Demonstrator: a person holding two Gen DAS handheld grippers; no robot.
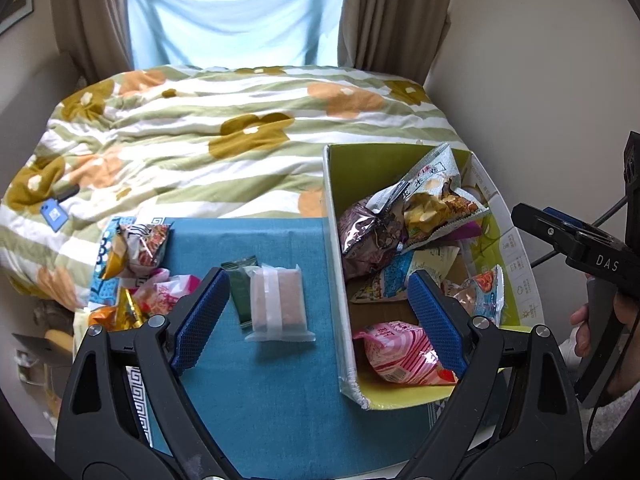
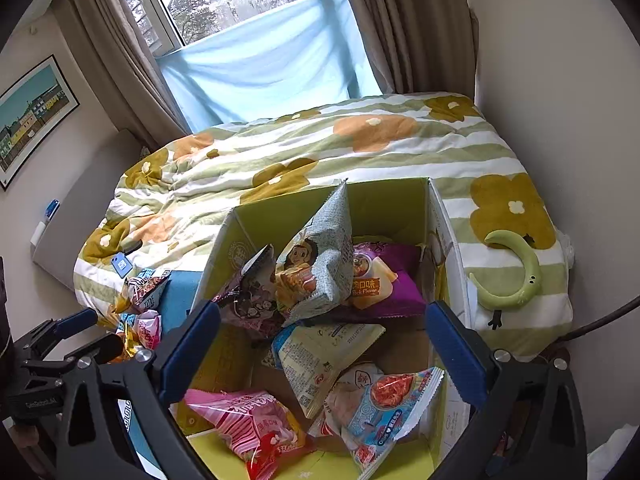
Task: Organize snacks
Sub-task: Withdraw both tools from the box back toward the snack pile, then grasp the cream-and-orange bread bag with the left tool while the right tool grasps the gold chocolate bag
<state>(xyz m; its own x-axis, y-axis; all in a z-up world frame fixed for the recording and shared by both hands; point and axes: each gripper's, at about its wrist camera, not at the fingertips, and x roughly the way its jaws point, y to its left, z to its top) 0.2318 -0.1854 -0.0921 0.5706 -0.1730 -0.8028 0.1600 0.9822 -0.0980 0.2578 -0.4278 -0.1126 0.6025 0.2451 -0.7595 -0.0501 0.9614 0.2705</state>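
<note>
With nothing between its wide-spread jaws, the left gripper [image 1: 320,312] hangs over the clear-wrapped snack pack [image 1: 279,305] lying mid-cloth on the blue mat [image 1: 256,380], so the sensible grasp is to drop straight down and pinch it across its short sides, lifting clear of the dark green packet [image 1: 240,288] tucked against its left edge. The right gripper [image 2: 324,352], equally wide and empty, hovers above the cardboard box [image 2: 400,200] at the mat's right edge, already crowded with bags, whose tall near wall the pack must clear. More loose snacks [image 1: 136,264] pile at the mat's left edge beside the quilt [image 1: 240,128].

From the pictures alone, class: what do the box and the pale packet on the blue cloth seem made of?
Box: probably cardboard, matte; its torn front corner shows a rough, fibrous edge. Pale packet: likely frosted translucent plastic film; brownish contents show through and its bottom seam is crimped flat.
</note>
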